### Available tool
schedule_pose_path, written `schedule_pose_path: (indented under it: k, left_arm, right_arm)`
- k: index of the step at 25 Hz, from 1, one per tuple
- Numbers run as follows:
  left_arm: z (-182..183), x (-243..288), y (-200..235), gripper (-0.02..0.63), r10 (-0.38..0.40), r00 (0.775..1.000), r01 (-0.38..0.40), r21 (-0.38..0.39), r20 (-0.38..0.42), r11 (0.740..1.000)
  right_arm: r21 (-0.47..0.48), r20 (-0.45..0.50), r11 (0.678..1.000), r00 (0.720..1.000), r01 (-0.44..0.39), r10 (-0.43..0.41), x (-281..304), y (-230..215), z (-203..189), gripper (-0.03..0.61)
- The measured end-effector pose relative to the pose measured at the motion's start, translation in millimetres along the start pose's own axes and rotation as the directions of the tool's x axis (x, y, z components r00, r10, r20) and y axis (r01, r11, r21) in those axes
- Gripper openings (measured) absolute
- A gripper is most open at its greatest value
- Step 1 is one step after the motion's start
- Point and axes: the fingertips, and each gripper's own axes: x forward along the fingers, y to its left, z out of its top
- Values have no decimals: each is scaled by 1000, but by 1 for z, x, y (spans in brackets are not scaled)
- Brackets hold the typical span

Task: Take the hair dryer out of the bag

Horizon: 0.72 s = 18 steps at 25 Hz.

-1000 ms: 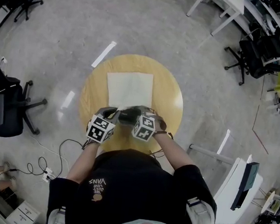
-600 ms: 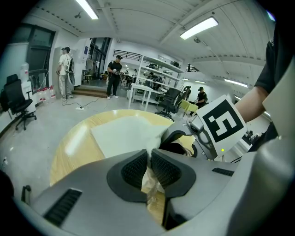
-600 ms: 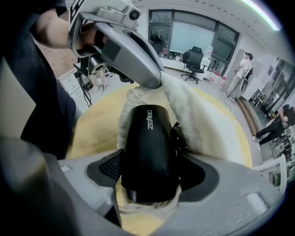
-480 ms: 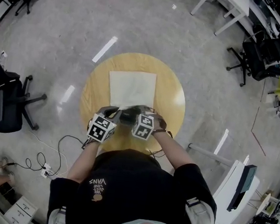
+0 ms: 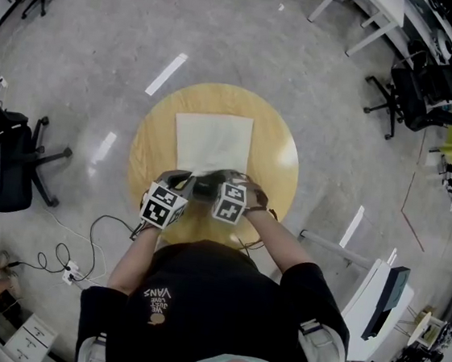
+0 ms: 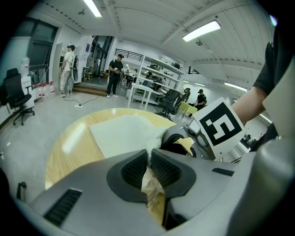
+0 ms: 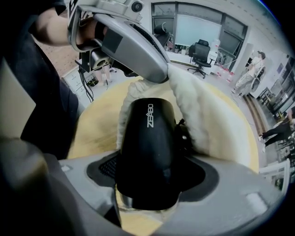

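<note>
We logged no change: left tool (image 6: 150,167) pinched the bag (image 6: 123,134) rim, right tool (image 7: 147,179) clamped the hair dryer (image 7: 148,138); extraction apparently pending.

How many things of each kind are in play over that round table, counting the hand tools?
white bag: 1
black hair dryer: 1
grippers: 2, the left gripper and the right gripper
Total: 4

A round wooden worktop (image 5: 153,147) is seen standing on a grey floor (image 5: 250,41). A white bag (image 5: 212,142) is laid flat across its middle, with bare wood left showing all round. The bag's near end is lifted off the wood.
</note>
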Motion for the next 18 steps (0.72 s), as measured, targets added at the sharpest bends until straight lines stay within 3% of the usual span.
schedule_pose_path:
  k: [18]
  left_arm:
    - [-4,3,3,43,-3,1000,3,-17,10,1000]
  right_arm:
    - [-12,-86,1000,996,-25,24,11,-2,-2,353]
